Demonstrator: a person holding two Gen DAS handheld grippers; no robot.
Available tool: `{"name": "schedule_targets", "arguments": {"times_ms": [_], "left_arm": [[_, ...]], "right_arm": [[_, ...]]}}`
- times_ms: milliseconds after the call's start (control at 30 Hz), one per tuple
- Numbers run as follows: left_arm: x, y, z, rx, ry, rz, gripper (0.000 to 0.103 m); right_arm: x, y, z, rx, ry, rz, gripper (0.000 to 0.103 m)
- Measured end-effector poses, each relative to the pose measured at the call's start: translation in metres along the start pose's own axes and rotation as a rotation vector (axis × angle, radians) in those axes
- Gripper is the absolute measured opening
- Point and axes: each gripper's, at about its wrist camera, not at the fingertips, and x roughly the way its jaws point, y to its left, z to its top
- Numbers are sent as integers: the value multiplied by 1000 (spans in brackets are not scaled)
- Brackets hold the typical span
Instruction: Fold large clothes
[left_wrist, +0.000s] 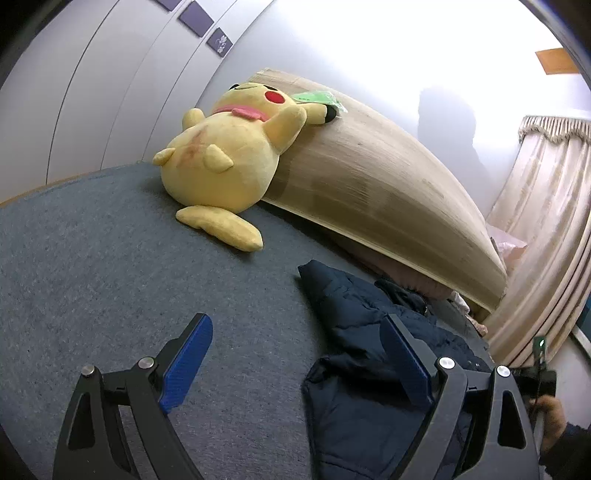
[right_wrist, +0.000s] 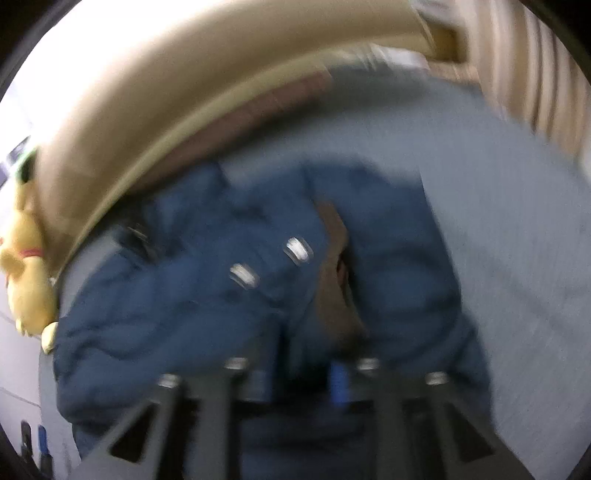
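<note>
Navy padded jacket (left_wrist: 373, 354) lying rumpled on the grey bed cover (left_wrist: 110, 258), near the headboard (left_wrist: 369, 184). Left gripper (left_wrist: 295, 354) spread wide over its edge, gripping nothing. Right gripper (right_wrist: 301, 384) blurred above the jacket, grip impossible to tell. Probably opening stage: next, pinching an edge and spreading flat.

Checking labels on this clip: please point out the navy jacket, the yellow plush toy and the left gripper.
navy jacket (left_wrist: 354, 321): left wrist view, quilted upper part.
yellow plush toy (left_wrist: 214, 162): left wrist view, belly.
left gripper (left_wrist: 295, 354): left wrist view, midway between fingertips.
</note>
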Motion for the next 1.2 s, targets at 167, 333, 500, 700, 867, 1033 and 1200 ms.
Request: {"name": "schedule_targets", "arguments": {"times_ms": [167, 333, 500, 700, 867, 1033, 1200], "left_arm": [[-1, -3, 0, 18, -5, 3, 92], [-14, -26, 12, 100, -21, 84, 92], [8, -92, 35, 246, 23, 136, 92], [83, -160, 21, 421, 89, 189, 92], [143, -169, -29, 587, 270, 280, 92], [148, -154, -45, 589, 290, 275, 93], [136, -151, -46, 590, 267, 242, 93]], "right_arm": [[-17, -11, 3, 17, -29, 42, 89], [-61, -3, 2, -34, -111, 2, 89], [-89, 54, -9, -291, -231, 35, 90], [-40, 107, -17, -426, -245, -15, 90], [12, 101, -30, -438, -139, -96, 91], [21, 94, -32, -431, -136, -109, 99], [24, 92, -30, -425, -117, -123, 101]]}}
